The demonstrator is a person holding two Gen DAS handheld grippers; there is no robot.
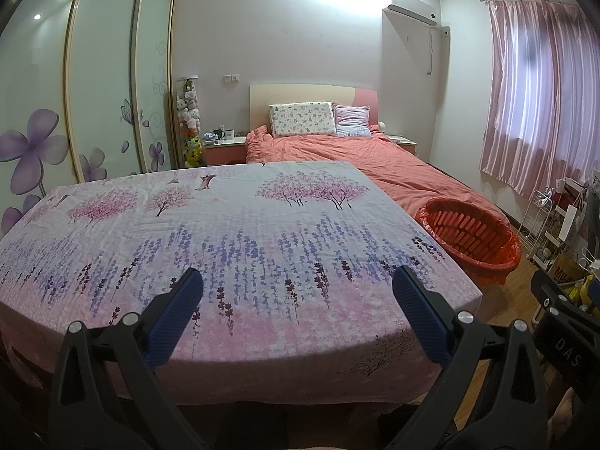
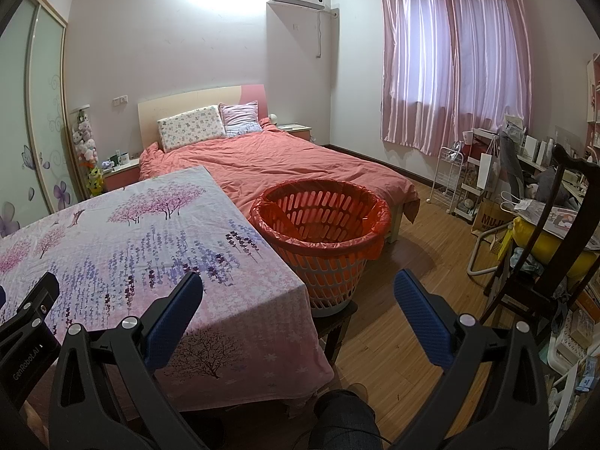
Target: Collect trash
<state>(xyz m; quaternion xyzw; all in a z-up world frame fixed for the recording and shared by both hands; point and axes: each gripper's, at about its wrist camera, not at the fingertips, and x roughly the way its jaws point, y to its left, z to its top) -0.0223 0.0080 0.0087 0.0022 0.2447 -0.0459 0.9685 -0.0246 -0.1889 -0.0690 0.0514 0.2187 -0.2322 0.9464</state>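
A table under a floral cloth (image 1: 232, 240) (image 2: 112, 240) fills the near left, and I see no trash on it. An orange slatted basket lined with a red bag (image 1: 473, 240) (image 2: 322, 232) stands on a dark stool off the table's right edge; it looks empty. My left gripper (image 1: 298, 281) hangs open over the table's near edge, nothing between its blue pads. My right gripper (image 2: 298, 285) is open too, above the table's right corner and in front of the basket. Each gripper's body shows at the edge of the other's view.
A bed with a coral duvet (image 2: 270, 165) lies behind table and basket. A wardrobe with flower-printed doors (image 1: 93, 93) lines the left wall. A dark wooden chair (image 2: 555, 243), a white wire rack (image 2: 450, 176) and cluttered shelves crowd the right. Wooden floor (image 2: 405, 285) lies open by the basket.
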